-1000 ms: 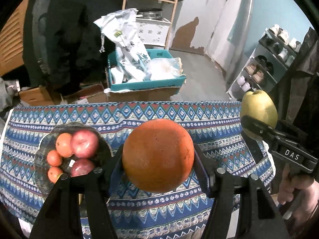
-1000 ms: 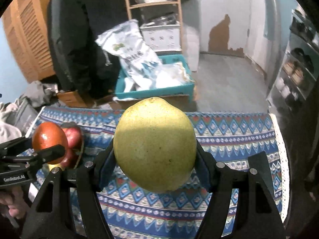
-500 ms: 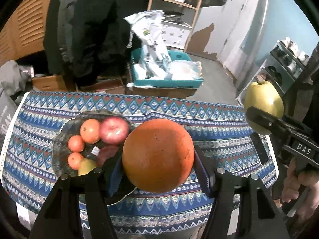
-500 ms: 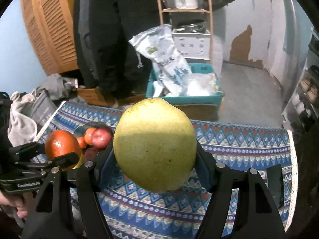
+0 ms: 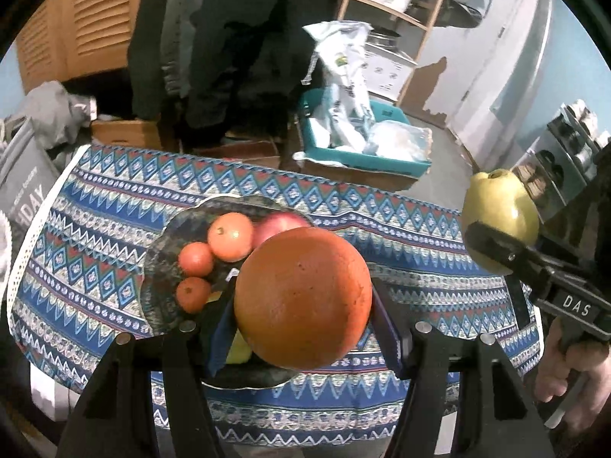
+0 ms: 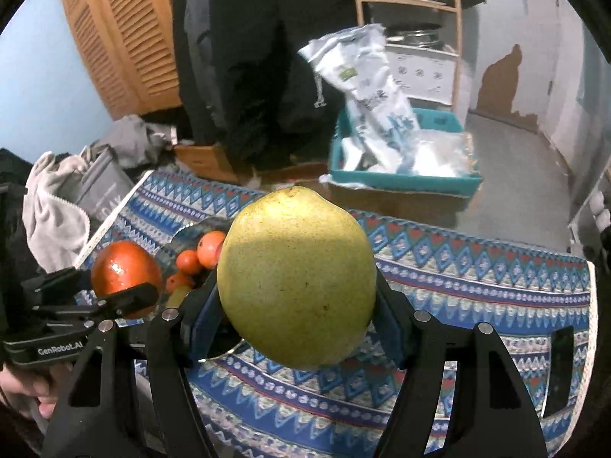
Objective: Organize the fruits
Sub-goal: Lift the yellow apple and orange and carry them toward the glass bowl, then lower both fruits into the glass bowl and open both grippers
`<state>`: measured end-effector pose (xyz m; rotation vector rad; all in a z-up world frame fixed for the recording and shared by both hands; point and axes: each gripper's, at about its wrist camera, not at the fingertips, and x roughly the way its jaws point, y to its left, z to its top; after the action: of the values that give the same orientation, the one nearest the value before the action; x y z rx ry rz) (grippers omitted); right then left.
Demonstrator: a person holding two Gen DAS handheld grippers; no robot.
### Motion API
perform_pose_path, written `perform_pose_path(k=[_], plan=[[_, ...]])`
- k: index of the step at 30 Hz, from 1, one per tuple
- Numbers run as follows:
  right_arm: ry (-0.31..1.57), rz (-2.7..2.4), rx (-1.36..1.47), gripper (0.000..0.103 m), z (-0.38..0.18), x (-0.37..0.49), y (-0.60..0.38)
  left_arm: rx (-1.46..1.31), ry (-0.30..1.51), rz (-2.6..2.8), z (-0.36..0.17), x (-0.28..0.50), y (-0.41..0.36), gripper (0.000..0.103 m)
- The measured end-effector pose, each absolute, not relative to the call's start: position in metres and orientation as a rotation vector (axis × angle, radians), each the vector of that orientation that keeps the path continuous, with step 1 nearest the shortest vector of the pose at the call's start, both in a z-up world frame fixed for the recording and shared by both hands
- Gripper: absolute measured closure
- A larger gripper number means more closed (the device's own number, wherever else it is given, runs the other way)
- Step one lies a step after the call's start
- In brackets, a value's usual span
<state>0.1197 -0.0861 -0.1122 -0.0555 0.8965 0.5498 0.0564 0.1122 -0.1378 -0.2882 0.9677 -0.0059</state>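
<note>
Gripping an orange (image 5: 303, 297), the left gripper (image 5: 303, 316) has both pads pressed against the fruit's sides, at 6 o'clock in the left wrist view. Behind the orange, toward 9 o'clock, a dark plate (image 5: 160, 267) lies on the patterned cloth (image 5: 95, 229), and the orange hangs over its near right part. On the plate sit three small oranges (image 5: 230, 236) and a red apple (image 5: 280, 223) just behind them; something yellow-green (image 5: 238, 349) shows partly under the held fruit.

Out at 3 o'clock in that view, the right gripper (image 5: 496, 246) is clamped on a pear (image 5: 500, 217), with a hand (image 5: 565, 366) on its handle. From the right wrist camera the pear (image 6: 297, 276) fills the centre, pinched between both pads, above the cloth (image 6: 477, 278) and to the right of the plate (image 6: 187, 234). At 9 o'clock there the left gripper (image 6: 122, 286) carries its orange (image 6: 124, 263).

Farther back, at 12 to 1 o'clock, a teal bin (image 5: 385, 164) holds white bags (image 5: 343, 72). Dark coats (image 5: 229, 38) hang at 11 o'clock, and a wooden shelf (image 5: 412, 19) stands at 1 o'clock.
</note>
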Motion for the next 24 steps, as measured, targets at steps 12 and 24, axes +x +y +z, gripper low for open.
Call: perform_pose_path(k=[12,24], plan=[[0.981,0.602,-0.114,0.032,-0.149,0.132,-0.030,-0.354,1.033,0.063,-0.177,0.061,0.157,0.038],[1.057,0.619,-0.142,0.032,-0.186,0.144,-0.002,-0.421,1.095,0.070,-0.216,0.082,0.173,0.038]])
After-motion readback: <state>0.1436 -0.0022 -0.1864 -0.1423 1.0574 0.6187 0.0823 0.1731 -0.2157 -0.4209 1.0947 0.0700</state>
